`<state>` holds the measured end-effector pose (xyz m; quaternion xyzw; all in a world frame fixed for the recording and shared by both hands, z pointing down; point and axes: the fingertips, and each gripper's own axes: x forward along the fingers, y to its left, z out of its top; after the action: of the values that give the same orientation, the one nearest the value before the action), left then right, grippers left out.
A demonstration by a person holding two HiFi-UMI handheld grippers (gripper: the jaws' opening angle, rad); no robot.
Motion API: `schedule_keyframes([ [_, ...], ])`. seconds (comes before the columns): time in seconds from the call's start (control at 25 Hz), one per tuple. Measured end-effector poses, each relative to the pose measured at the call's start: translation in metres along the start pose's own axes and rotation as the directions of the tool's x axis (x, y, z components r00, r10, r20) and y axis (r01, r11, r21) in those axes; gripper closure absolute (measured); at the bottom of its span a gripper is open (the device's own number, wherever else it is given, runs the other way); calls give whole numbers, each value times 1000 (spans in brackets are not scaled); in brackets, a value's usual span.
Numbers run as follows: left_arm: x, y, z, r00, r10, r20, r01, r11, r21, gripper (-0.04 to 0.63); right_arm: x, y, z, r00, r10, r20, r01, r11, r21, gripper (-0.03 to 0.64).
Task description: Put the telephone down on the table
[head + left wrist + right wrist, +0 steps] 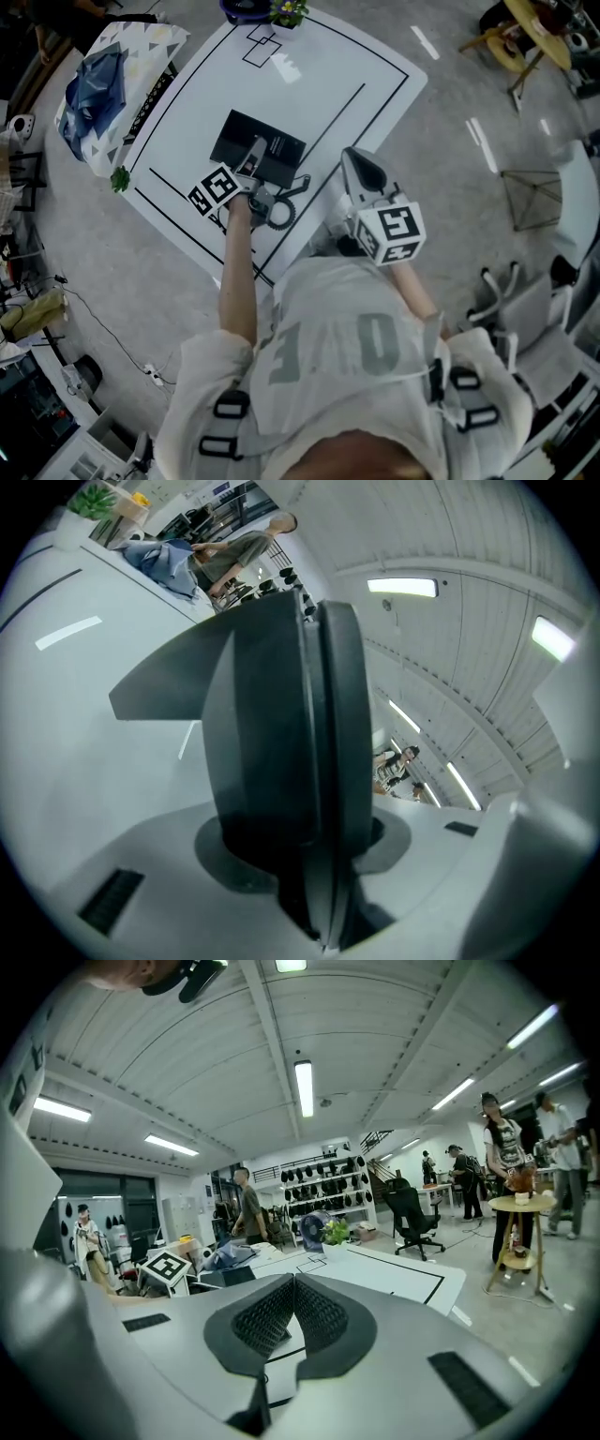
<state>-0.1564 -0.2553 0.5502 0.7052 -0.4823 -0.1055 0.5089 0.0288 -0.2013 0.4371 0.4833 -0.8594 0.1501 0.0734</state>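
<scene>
1. The worst outcome would be the telephone point(232, 142) being swept off the table point(375, 66). It lies flat on the left half of the table, toward the near edge. The left tool point(257, 148) hangs directly over it with its tip above the dark body. Contact between tip and telephone cannot be made out from above. If they are touching, a sideways pull toward the near edge could carry the telephone along.

2. A drop could be caused by a hidden grip. In the left gripper view the jaws are seen pressed together, with only a thin seam between them and nothing clearly caught there. A thin part nipped in that seam cannot be ruled out. If so, the telephone would be lifted as the tool rises, then be let fall or tipped onto an edge.

3. A collision could be caused by the right tool point(352, 157). Its jaws are drawn together on nothing, as its own view shows, and it is held at the near right edge of the table, apart from the telephone. A careless swing to the left could strike the left tool or nudge the telephone.

4. The least risk is to the plant pot point(272, 11) at the far edge. It stands well apart from both tools and would be reached only by a long overshoot.
</scene>
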Motion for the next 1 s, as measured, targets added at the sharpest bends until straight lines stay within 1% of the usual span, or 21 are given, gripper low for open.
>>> schedule_keyframes([
  [0.12, 0, 5, 0, 1000, -3, 4, 3, 999, -47, 436, -1, 1, -1, 1000, 6, -6, -6, 1000, -13, 609],
  [0.24, 0, 6, 1, 1000, -10, 5, 10, 998, -68, 434, -2, 3, 1, 1000, 11, -7, -11, 1000, -20, 609],
  [0.64, 0, 9, 0, 998, -55, 9, 56, 995, -79, 434, 1, 8, -1, 999, 40, -22, -41, 998, -48, 609],
  [0.84, 0, 9, 0, 998, -69, 10, 70, 994, -83, 434, 0, 6, -7, 998, 40, -40, -43, 997, -61, 609],
  [1.0, 0, 10, 1, 997, -78, 16, 79, 991, -106, 434, -1, 5, -6, 998, 40, -40, -43, 997, -67, 609],
])
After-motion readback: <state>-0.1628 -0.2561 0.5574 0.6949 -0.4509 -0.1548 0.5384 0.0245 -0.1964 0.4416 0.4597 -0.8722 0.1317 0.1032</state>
